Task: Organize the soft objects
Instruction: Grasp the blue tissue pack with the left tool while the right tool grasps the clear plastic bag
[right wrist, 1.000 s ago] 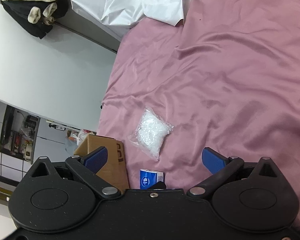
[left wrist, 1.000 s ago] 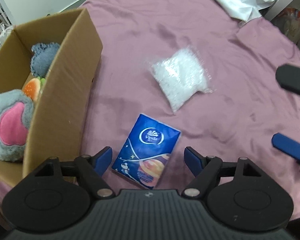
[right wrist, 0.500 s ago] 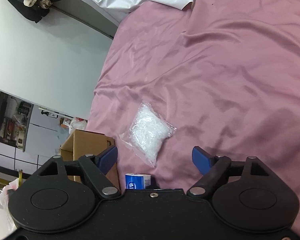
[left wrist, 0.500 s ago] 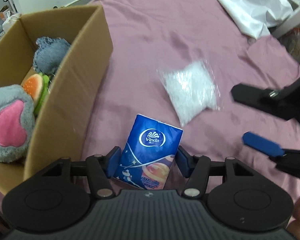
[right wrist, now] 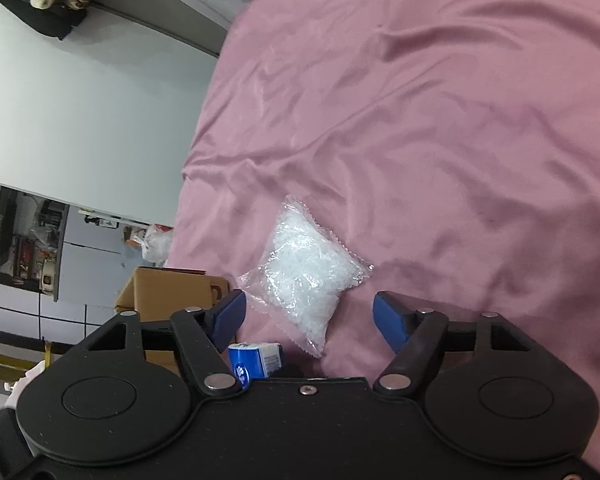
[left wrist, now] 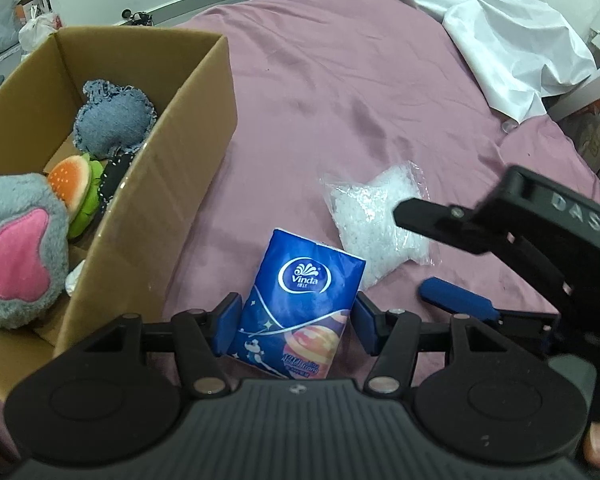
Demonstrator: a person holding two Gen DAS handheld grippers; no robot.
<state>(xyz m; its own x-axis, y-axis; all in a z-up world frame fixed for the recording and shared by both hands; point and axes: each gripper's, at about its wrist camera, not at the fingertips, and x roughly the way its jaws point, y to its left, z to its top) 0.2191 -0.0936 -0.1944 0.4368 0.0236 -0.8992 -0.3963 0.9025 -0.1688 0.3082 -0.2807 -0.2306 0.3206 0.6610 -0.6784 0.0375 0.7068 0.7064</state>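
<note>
Tissue pack, blue plastic w/ white "Vinda" logo, lies on the mauve bedsheet just beside the open brown cardboard box, and now sits squarely between the blue pads of the left gripper; a sec ago those pads stood wide of it on either side, then they closed in and now both press the pack's edges, so it's clamped. Clear plastic bag of white pellets lies on the sheet just past the pack, apart from it. Right gripper has come in closer vs. the earlier view: the bag now fills the space ahead of its blue pads, jaws have just been closing but still stand wider than the bag, nothing pinched. From the left cam the right gripper's black finger crosses over the bag's near corner; earlier only its tips showed at the frame edge. Inside the box: grey plush w/ pink patch, burger-shaped plush, denim-blue cushion. White sheet bunched at the far side.
</note>
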